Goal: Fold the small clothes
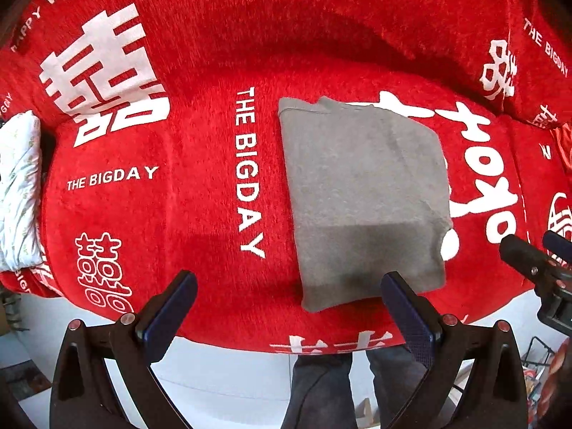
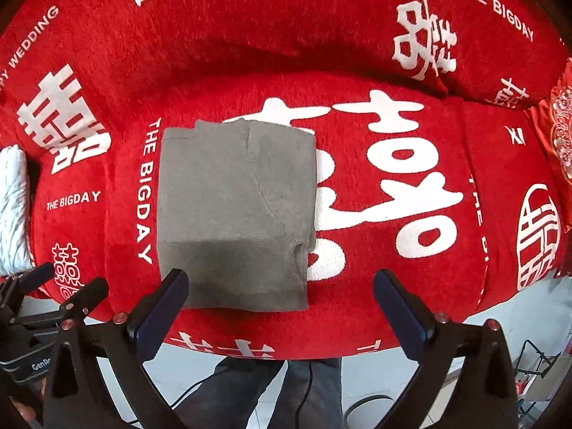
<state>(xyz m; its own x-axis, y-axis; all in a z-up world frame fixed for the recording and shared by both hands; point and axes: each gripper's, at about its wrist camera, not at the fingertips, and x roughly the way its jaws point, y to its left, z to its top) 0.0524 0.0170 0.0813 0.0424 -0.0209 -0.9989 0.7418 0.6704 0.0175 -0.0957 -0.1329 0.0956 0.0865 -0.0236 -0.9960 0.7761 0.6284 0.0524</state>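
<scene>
Risk as we see it: the grey folded garment (image 2: pixel 236 211) sits w/ its near edge close to the sofa seat's front edge; a stray brush from either tool could flip a layer open or drag it off the red printed sofa cover (image 2: pixel 411 268). Left gripper (image 1: pixel 287 307) and right gripper (image 2: pixel 280 304) hang above, pointing down, both jaws wide, nothing between them.

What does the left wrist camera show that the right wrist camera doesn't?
Only the left wrist view: the left gripper up close, open and empty, and the right gripper at the right edge. Only the right wrist view: the right gripper up close, open and empty, and a patterned red cushion. Both: the folded grey garment on the red blanket, and a white pillow.
</scene>
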